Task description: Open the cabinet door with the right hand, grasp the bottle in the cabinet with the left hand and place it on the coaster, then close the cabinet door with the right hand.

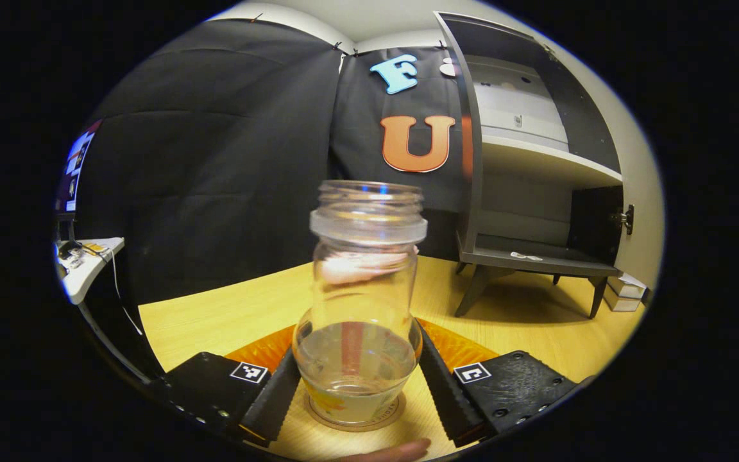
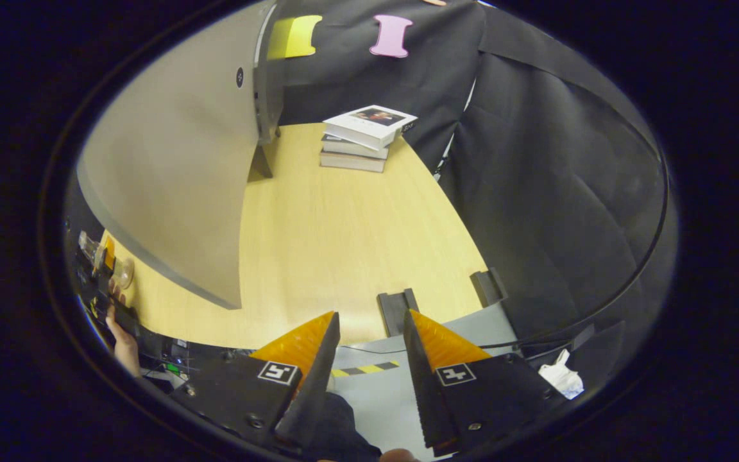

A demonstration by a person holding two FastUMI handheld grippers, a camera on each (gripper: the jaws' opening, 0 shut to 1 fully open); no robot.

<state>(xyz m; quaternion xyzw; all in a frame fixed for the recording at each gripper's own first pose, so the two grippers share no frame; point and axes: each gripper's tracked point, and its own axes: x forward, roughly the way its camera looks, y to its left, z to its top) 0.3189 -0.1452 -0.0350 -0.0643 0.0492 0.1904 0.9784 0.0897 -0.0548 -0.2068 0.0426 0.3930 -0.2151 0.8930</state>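
The clear glass bottle (image 1: 363,301) stands on the round coaster (image 1: 355,417), between the left gripper (image 1: 358,385) jaws, which hug it. The right gripper (image 2: 369,359) jaws hang narrowly parted, holding nothing. Withdrawing crookedly could tip the bottle.

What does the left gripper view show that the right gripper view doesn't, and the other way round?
Left gripper view: the left gripper shut on the bottle, which stands on the coaster; the cabinet's shelves. Right gripper view: the open right gripper, stacked books, the cabinet door's outer face. Both: the wooden table and the bottle.
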